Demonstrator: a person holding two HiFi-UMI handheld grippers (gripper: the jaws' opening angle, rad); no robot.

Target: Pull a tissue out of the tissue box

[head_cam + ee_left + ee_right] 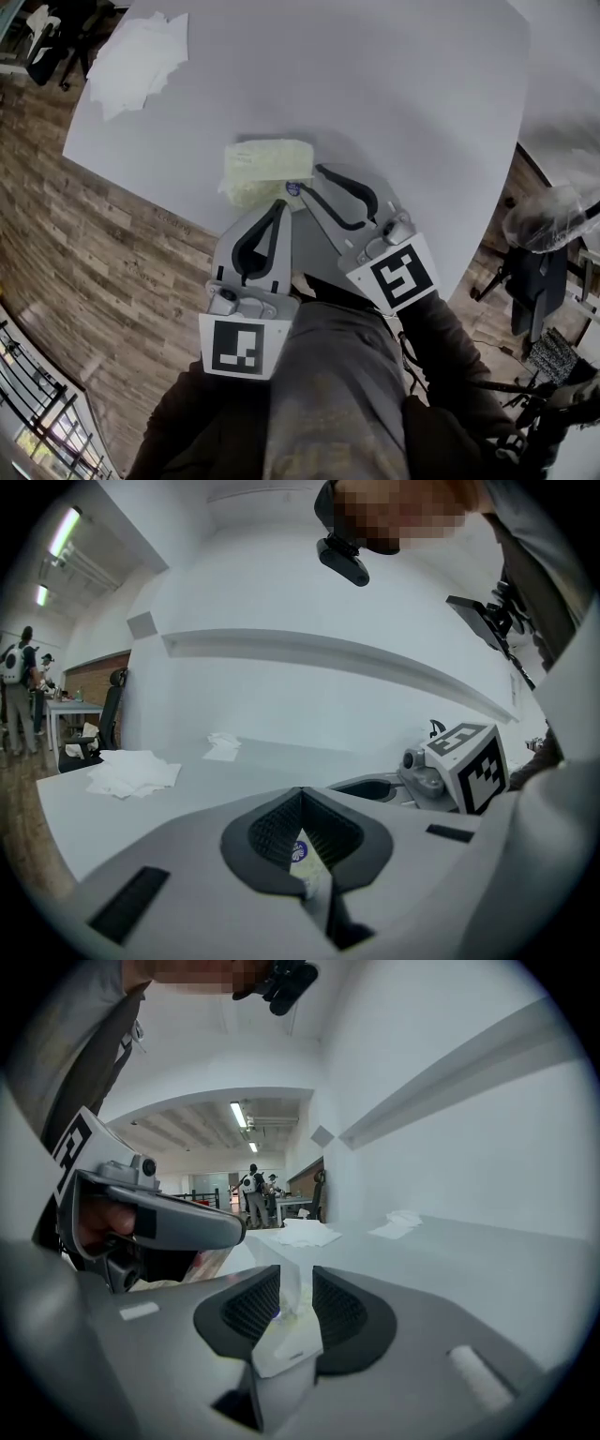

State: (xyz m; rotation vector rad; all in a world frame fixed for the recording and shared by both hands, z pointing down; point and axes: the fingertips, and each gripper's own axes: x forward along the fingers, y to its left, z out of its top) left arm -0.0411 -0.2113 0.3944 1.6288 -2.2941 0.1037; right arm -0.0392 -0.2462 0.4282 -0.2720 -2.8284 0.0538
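Observation:
A pale yellow tissue pack (267, 167) lies near the front edge of the white table (403, 94). My left gripper (281, 204) is shut, its tip at the pack's near edge. In the left gripper view the pack (305, 860) with its blue logo shows through the opening behind the closed tips (300, 791). My right gripper (314, 178) reaches the pack's right corner. In the right gripper view a white tissue (286, 1302) stands up between the narrow jaws of that gripper (295, 1283), which is shut on it.
A loose pile of pulled tissues (141, 56) lies at the table's far left corner, with a smaller one (223, 745) beyond. Wooden floor (84, 281) runs along the left. An office chair (539, 272) stands at the right. People (19, 691) stand far off.

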